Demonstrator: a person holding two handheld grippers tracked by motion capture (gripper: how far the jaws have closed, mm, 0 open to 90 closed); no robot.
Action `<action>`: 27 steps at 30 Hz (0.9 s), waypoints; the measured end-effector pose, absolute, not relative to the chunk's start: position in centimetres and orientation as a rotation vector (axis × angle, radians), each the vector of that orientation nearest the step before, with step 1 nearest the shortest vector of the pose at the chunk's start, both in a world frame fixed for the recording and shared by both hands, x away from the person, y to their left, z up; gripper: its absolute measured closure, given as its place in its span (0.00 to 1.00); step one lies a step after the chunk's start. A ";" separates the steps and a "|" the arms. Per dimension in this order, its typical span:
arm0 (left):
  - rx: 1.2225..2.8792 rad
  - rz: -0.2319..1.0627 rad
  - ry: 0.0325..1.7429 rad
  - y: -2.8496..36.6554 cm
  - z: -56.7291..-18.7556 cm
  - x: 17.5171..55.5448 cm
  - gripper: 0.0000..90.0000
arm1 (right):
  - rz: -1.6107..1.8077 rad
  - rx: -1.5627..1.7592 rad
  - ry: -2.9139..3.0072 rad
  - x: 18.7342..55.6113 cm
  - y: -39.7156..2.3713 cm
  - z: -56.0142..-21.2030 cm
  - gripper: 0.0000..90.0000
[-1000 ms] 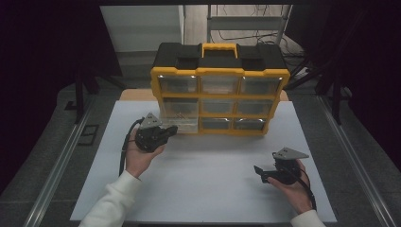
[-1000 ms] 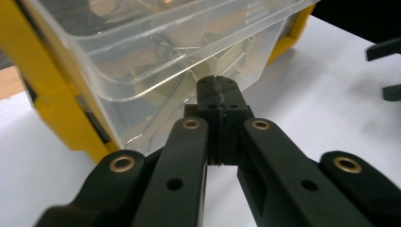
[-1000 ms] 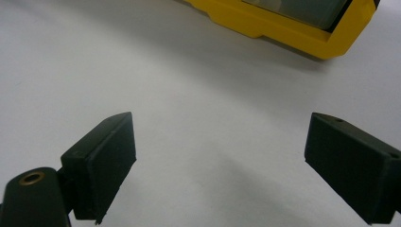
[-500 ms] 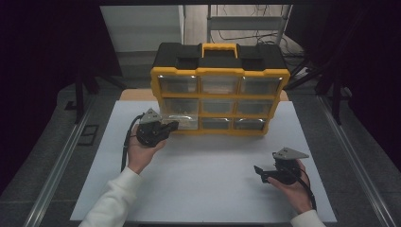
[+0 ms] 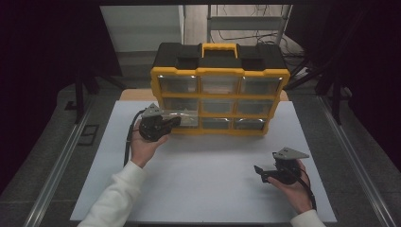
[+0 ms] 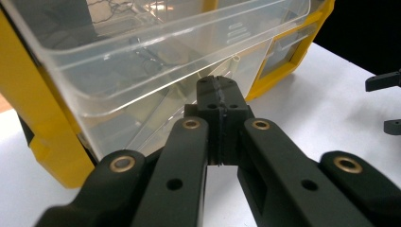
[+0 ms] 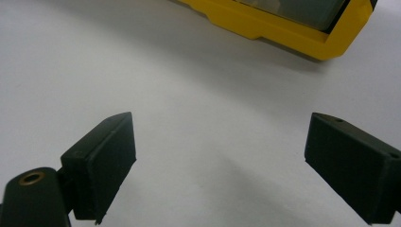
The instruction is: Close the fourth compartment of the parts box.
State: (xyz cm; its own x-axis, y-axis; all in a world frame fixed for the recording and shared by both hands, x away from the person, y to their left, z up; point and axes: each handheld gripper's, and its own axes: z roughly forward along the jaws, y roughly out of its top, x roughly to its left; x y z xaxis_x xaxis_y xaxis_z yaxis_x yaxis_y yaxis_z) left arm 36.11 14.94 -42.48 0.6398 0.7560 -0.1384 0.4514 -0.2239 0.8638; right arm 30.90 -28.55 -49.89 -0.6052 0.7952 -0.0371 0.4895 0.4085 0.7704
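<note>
high view, white table (image 5: 208, 189), dark room, left claw (image 5: 176, 121) pinching clear drawer (image 5: 187, 118), right claw (image 5: 257, 171) spread

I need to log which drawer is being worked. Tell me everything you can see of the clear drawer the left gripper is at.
The drawer is a clear plastic bin with a thick rim and thin see-through walls. It sits pulled partway out of the yellow organizer, at the left end of its middle row, jutting toward the person. It looks level. What it holds cannot be told. The left gripper has its jaws shut, seemingly pinched on the drawer's front edge.
</note>
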 end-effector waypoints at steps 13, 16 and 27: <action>1.869 0.385 0.970 14.7 -42.1 37.3 0.99 | 1.045 1.098 2.272 30.9 -28.6 -49.9 0.11; 1.867 0.380 0.977 14.7 -42.1 37.6 1.00 | 1.044 1.097 2.272 30.9 -28.6 -49.9 0.11; 1.853 0.365 1.001 14.7 -42.1 38.7 1.00 | 1.040 1.096 2.274 30.8 -28.6 -49.9 0.11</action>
